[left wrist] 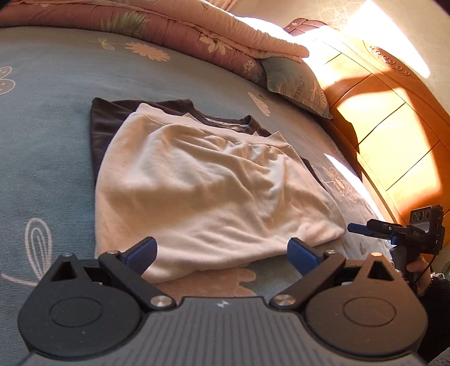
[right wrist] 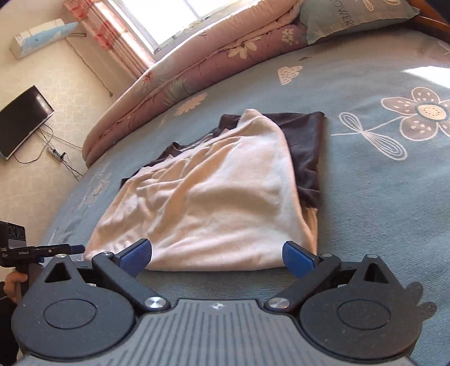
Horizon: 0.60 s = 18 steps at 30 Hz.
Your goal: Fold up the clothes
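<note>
On the blue bed (left wrist: 42, 118), the left gripper (left wrist: 222, 253) and right gripper (right wrist: 218, 254) are hovering, jaws wide apart and empty, at the near edge of one cream garment (left wrist: 197, 180) lying atop one dark garment (left wrist: 104, 121). Pinching both near corners evenly should be keeping the fold square.

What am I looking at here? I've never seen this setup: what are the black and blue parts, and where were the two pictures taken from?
No robot: a person holds a two-finger gripper in each hand, each with a fisheye camera looking along its blue fingers. One picture comes from the left gripper, the other from the right gripper. Both are open and hold nothing. Ahead, on a blue flowered bedsheet, a folded cream garment lies on top of a dark garment. A quilt and a pillow lie beyond.
</note>
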Motion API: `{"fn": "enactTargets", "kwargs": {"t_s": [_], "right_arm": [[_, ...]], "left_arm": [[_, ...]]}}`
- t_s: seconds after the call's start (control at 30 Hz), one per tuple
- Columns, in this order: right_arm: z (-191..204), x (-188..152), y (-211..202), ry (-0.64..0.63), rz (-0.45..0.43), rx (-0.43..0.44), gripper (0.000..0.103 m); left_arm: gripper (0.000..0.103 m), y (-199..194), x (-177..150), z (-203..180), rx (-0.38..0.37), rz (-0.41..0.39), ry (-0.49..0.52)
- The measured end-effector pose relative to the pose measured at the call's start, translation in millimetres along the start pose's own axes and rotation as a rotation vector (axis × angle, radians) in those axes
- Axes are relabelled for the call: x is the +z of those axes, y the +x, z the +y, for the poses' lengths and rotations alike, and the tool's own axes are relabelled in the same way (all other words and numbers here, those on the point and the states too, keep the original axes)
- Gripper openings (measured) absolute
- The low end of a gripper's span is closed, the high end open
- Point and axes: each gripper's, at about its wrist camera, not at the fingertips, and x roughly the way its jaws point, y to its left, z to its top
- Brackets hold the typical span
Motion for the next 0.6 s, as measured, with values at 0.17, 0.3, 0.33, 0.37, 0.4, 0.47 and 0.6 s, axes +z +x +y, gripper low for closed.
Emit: {"fn": "enactTargets", "kwargs": {"t_s": [0.17,0.3,0.33,0.37,0.4,0.47,0.6], "right_arm": [[22.4,-1.2,46.8,-0.014,0.072,0.043,0.103],[0.2,-14.2,36.0,0.021,0.068,-0.026,0.100],[-7.4,-16.0,25.8,0.048,0.056,-0.031,0.101],[-13.0,-16.8,15.5,0.068,0.051,-0.066,0.101],[-15.7,-17.1,6.8,0.071,0.044,-0.098,0.103],[-16.4,-14.9,-7.3,0.052,0.012,-0.127,0.103],[-5.0,5.0,-8.9,-0.057,-0.073,-0.214,0.099]], "left_arm": [[0.098,45.4,-9.9,-10.2,0.025,0.079,0.000],[0.099,28.3,-20.0,-6.3,0.051,0.087,0.035],[0.099,22.0,-21.5,-5.6,0.065,0.087,0.046],[0.099,15.6,-23.1,-4.9,0.078,0.088,0.057],[0.099,10.5,-24.2,-5.4,0.091,0.085,0.072],[0.099,5.3,-24.6,-10.5,0.115,0.069,0.110],[0.099,9.3,-22.4,-22.4,0.134,0.051,0.111]]}}
